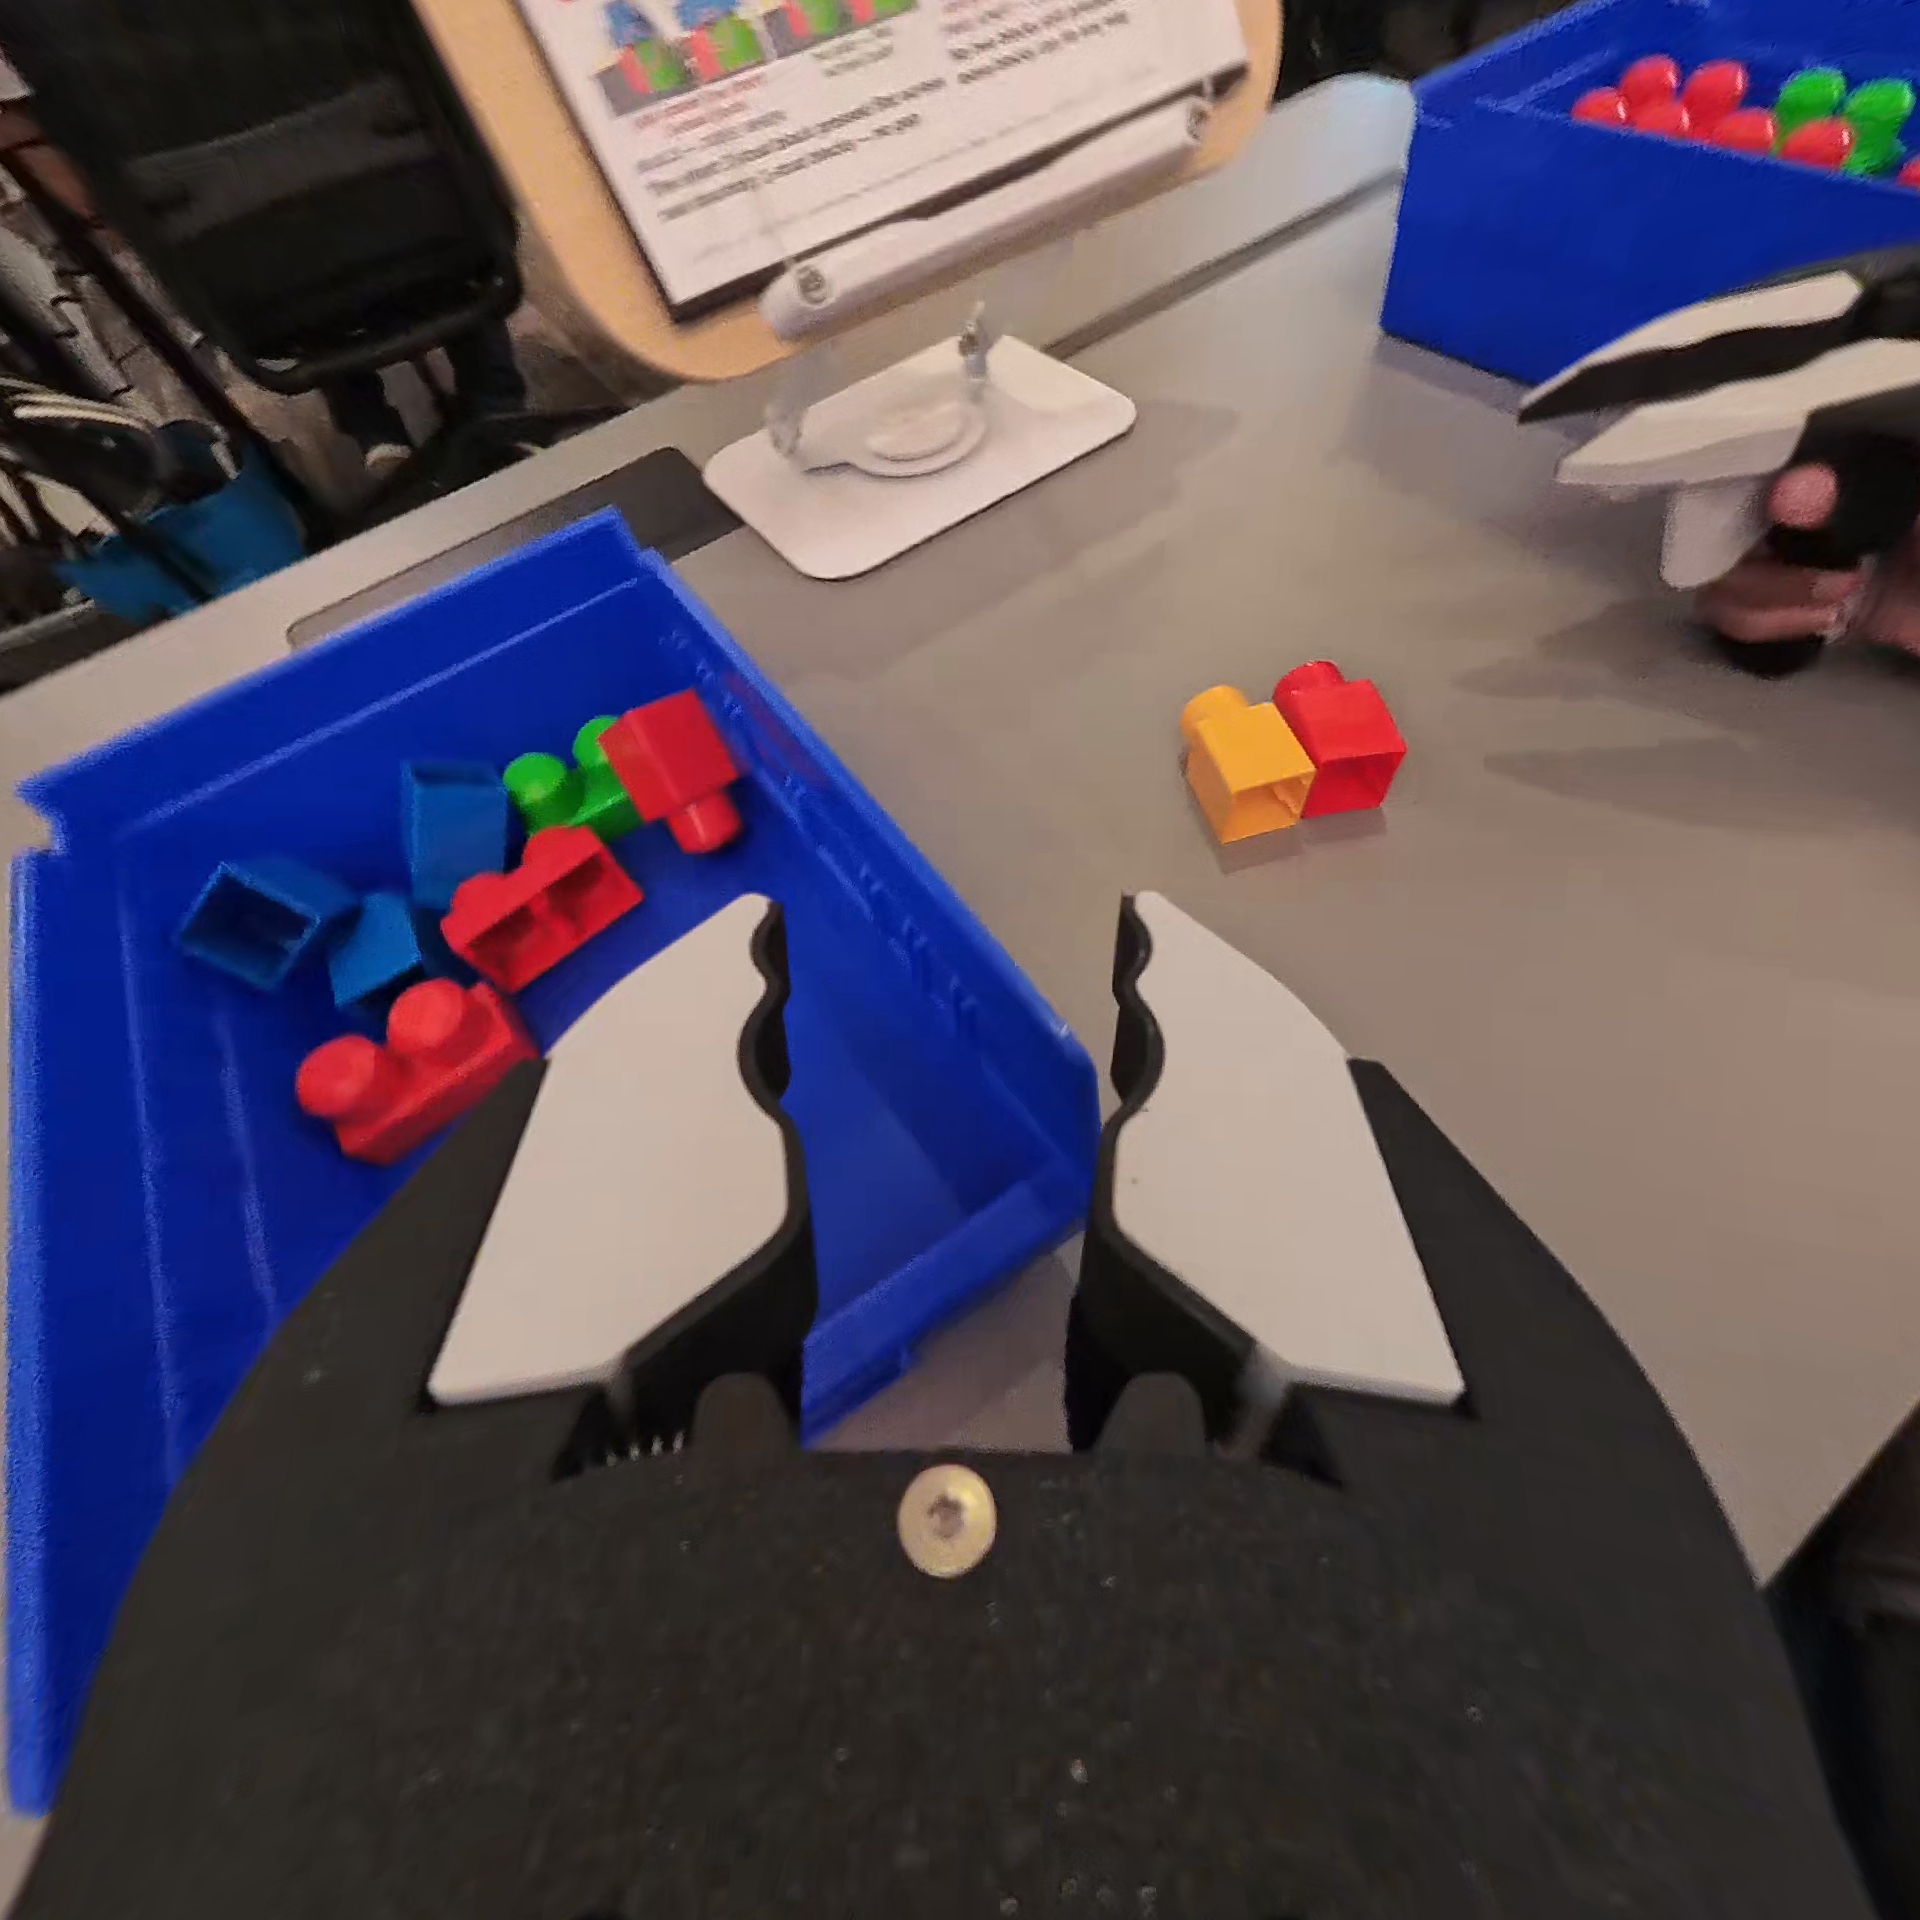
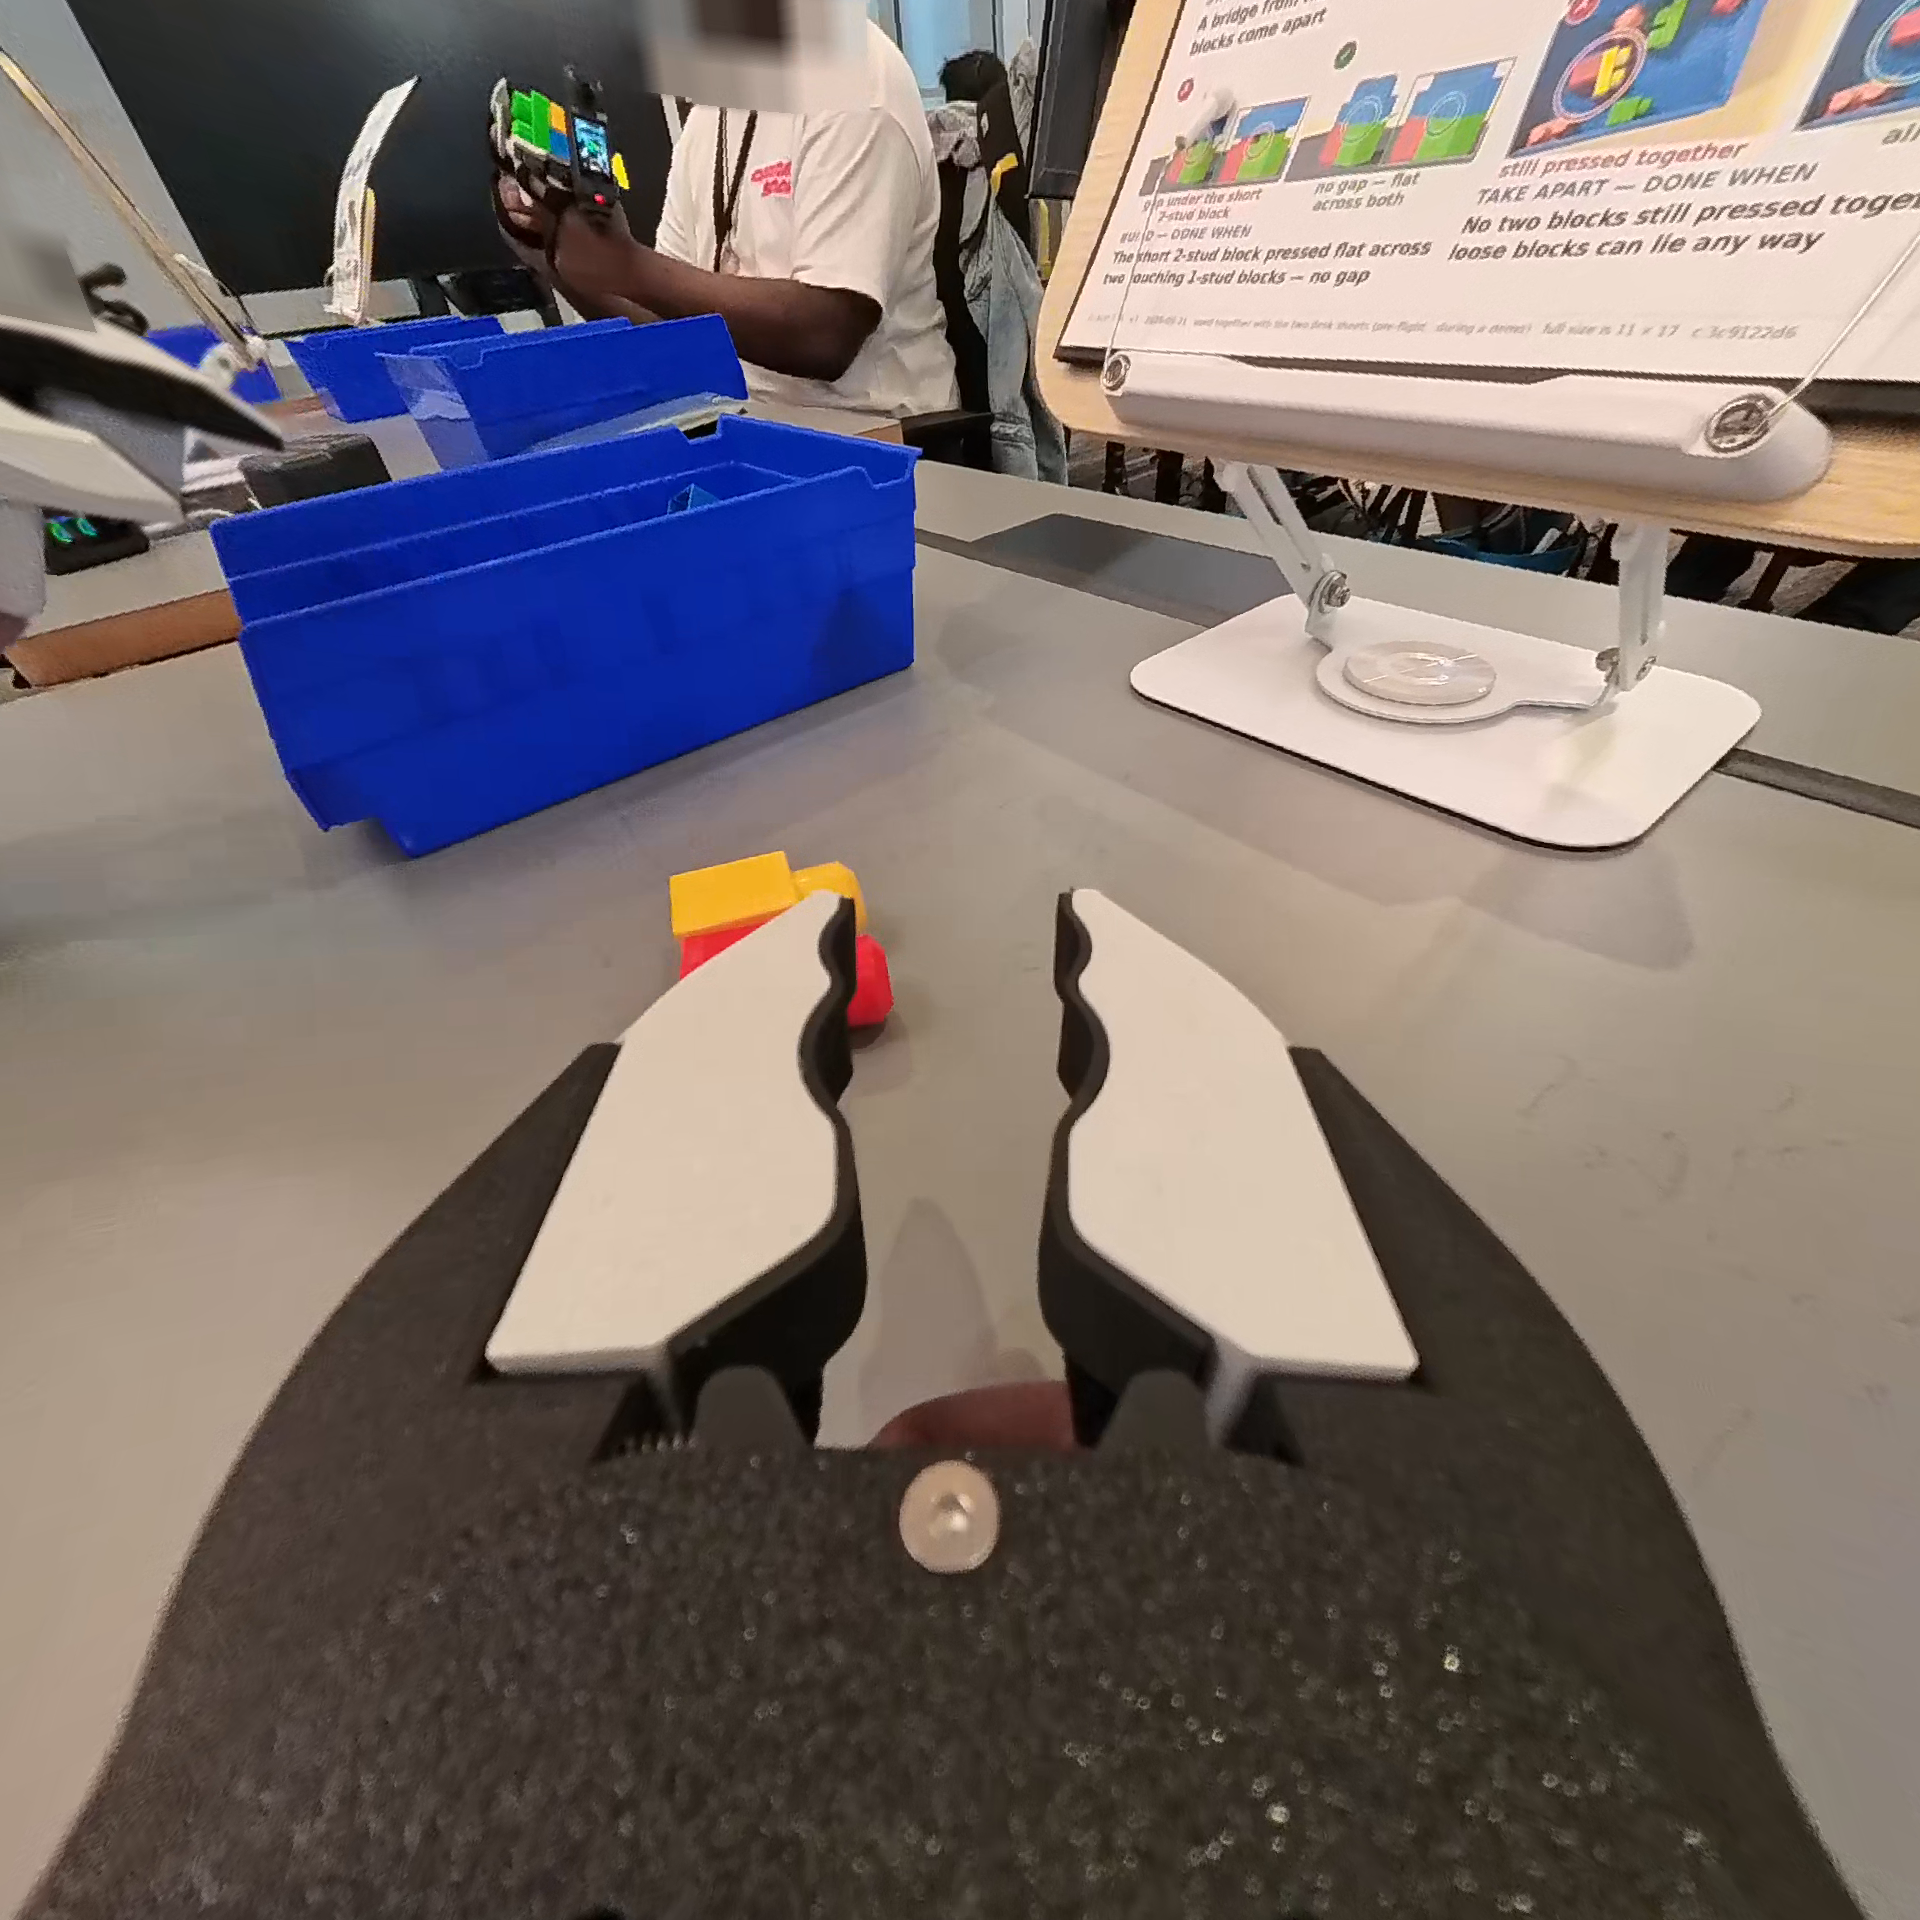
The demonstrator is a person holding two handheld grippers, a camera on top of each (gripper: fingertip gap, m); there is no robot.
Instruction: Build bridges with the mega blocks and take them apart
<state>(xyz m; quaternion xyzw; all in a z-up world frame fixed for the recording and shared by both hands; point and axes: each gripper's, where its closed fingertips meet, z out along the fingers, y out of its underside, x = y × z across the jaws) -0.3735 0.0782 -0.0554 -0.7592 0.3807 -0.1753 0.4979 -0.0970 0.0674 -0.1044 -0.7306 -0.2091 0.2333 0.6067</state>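
A yellow one-stud block (image 1: 1247,764) and a red one-stud block (image 1: 1340,738) lie on their sides, touching, on the grey table (image 1: 1558,987). My left gripper (image 1: 948,914) is open and empty, over the right wall of a blue bin (image 1: 914,997) that holds several red, blue and green blocks (image 1: 540,920). My right gripper (image 2: 956,909) is open and empty, low over the table, just right of the yellow block (image 2: 732,888) and red block (image 2: 871,982). Its left finger hides part of the red one. The right gripper also shows in the left wrist view (image 1: 1548,436).
A second blue bin (image 1: 1621,218) with red and green blocks stands at the far right. A white stand (image 2: 1455,707) holds an instruction sheet at the back. In the right wrist view, the near blue bin (image 2: 582,634) is at the left; a person sits beyond the table. Some 30 cm of space lies between my two pairs of fingers.
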